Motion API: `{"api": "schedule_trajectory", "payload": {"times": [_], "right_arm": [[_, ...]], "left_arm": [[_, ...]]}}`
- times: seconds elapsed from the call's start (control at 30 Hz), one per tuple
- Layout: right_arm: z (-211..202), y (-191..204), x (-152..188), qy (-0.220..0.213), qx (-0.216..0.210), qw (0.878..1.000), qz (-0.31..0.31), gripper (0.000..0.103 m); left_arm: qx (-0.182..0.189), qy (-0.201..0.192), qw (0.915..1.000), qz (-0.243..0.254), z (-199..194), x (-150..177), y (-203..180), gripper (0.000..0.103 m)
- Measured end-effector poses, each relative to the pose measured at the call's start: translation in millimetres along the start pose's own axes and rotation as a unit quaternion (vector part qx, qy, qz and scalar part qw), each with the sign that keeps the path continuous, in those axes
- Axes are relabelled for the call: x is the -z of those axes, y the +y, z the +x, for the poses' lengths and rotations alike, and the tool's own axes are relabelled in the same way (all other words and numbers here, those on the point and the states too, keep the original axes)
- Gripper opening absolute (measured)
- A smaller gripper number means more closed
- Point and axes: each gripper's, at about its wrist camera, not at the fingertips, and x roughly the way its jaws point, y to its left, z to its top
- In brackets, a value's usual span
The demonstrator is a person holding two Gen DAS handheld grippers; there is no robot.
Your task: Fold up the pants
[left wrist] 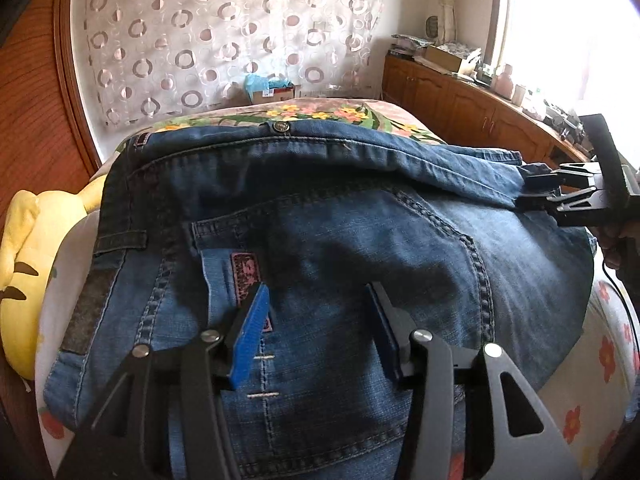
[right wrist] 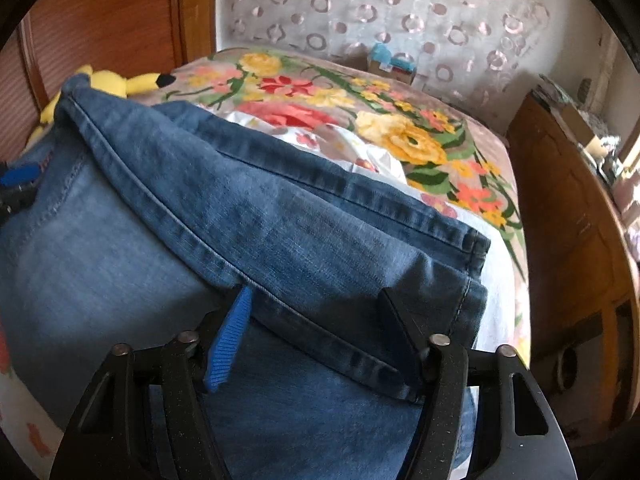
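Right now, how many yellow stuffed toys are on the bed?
1. The yellow stuffed toy lies at the bed's edge by the wooden wall, beside the jeans' waistband. The jeans may hide more.

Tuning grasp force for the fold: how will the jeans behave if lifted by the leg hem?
The jeans are probably floppy: the folded leg already drapes and creases over the layer below. Likely heavy for cloth, given thick seams and doubled denim. Hem looks bulky, so it shouldn't slip easily between the right gripper pads.
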Motion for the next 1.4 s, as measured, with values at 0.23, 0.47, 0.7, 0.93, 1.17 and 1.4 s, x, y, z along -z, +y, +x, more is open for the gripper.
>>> {"api": "schedule_trajectory", "payload": {"times": [0.23,0.47,0.7,0.93,1.17,1.4], "right_arm": [[-1.8,1.0,-15.4,-0.008,0.021,0.999,-0.036,0.000],[-19.0,-15.0,-33.1,-0.043,0.005,0.999,-0.001,0.000],[-13.3,25.1,-31.0,-0.043,-0.043,0.998,-0.016,0.059],[10.0,60.0,-27.4,-0.005,-0.048,0.997,-0.066,0.059],[19.5,50.4,-37.1,0.002,-0.012,0.997,-0.080,0.005],[2.6,27.3,-83.7,-0.046,0.030,0.997,-0.053,0.003]], "left_arm": [[0.017,-0.003,0.9998,-0.012,-7.7,0.1,6.8,0.049],[0.012,-0.010,0.9997,-0.017,-12.0,-0.4,11.6,0.049],[0.012,-0.016,0.9997,-0.012,-14.8,0.0,9.6,0.049],[0.013,-0.020,0.9997,-0.011,-17.7,-0.3,9.8,0.049],[0.010,-0.024,0.9996,-0.012,-21.0,-0.9,9.7,0.049],[0.007,-0.027,0.9995,-0.016,-22.9,2.0,12.8,0.049]]}}
